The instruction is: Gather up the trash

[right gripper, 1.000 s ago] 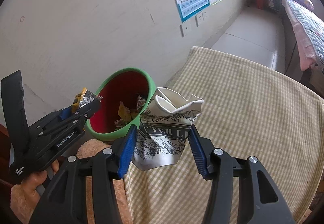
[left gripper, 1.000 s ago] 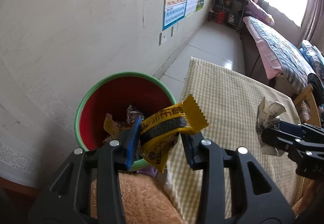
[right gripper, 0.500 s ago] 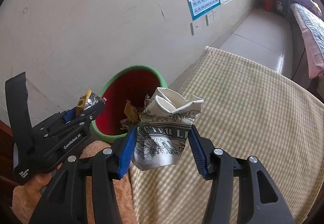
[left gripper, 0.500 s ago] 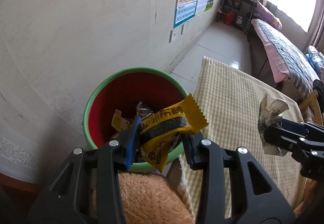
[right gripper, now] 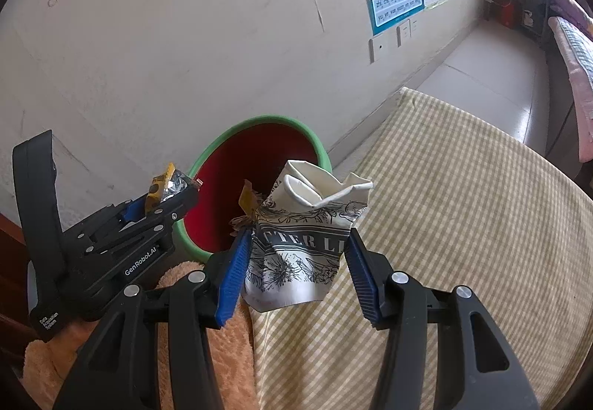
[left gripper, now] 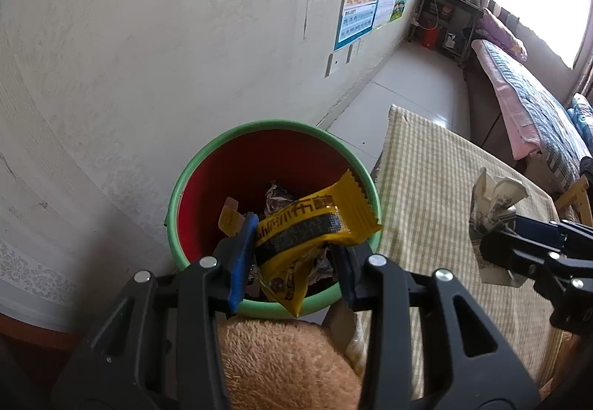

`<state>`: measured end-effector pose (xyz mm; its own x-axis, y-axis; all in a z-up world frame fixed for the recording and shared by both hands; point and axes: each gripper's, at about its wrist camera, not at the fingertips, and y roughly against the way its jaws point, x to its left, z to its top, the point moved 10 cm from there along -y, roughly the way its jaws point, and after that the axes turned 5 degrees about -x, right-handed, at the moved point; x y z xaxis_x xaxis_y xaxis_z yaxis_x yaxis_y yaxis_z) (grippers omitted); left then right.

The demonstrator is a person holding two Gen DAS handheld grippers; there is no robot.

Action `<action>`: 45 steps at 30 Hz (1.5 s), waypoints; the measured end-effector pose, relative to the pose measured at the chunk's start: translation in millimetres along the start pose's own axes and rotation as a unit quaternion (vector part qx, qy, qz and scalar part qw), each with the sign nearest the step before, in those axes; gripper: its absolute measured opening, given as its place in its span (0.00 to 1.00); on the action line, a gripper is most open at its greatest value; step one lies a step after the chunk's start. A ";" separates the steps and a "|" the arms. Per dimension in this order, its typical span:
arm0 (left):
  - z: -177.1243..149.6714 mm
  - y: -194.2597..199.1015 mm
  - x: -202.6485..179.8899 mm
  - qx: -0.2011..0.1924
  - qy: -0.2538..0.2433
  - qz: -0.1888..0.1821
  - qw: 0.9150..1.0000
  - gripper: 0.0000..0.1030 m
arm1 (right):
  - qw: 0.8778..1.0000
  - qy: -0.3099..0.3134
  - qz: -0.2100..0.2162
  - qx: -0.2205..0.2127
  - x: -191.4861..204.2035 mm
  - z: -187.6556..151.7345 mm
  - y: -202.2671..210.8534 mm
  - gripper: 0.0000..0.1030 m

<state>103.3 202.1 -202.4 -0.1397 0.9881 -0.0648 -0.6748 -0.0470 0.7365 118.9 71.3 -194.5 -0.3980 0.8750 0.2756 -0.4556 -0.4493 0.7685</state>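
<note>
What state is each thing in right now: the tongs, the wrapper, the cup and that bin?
Left tongs: shut on the yellow wrapper.
Yellow wrapper: crumpled, held over the bin's mouth.
Right tongs: shut on the paper cup.
Paper cup: crushed, held above the checked tablecloth, beside the bin.
Bin: upright, lidless, with some wrappers already inside.

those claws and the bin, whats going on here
A person is collecting trash with a claw in each hand. The left claw is shut on a yellow wrapper, held over the bin, which already has wrappers inside. The right claw grips a crushed paper cup above the edge of the checked tablecloth, beside the bin. Neither piece has been dropped in yet.
</note>
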 end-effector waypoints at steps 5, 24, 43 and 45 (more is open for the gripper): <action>-0.6 -3.1 5.2 0.003 0.004 0.003 1.000 0.35 | 1.000 0.006 -0.001 0.004 4.3 1.9 -5.0 0.49; 7.2 -13.8 27.3 0.007 0.009 0.009 1.000 0.36 | 0.999 0.018 0.002 0.027 -2.4 6.0 -25.4 0.49; -1.4 -16.4 8.1 0.018 -0.001 -0.010 1.000 0.36 | 0.980 -0.156 -0.006 0.120 -68.1 -86.5 -67.5 0.56; -0.7 -15.4 9.6 0.016 -0.002 -0.008 1.000 0.36 | 0.982 -0.151 -0.001 0.115 -65.6 -83.2 -67.8 0.11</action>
<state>111.8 212.2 -214.8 -0.1266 0.9891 -0.0749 -0.6528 -0.0262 0.7571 109.7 29.4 -312.7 -0.1270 0.9051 0.4058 -0.2507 -0.4251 0.8697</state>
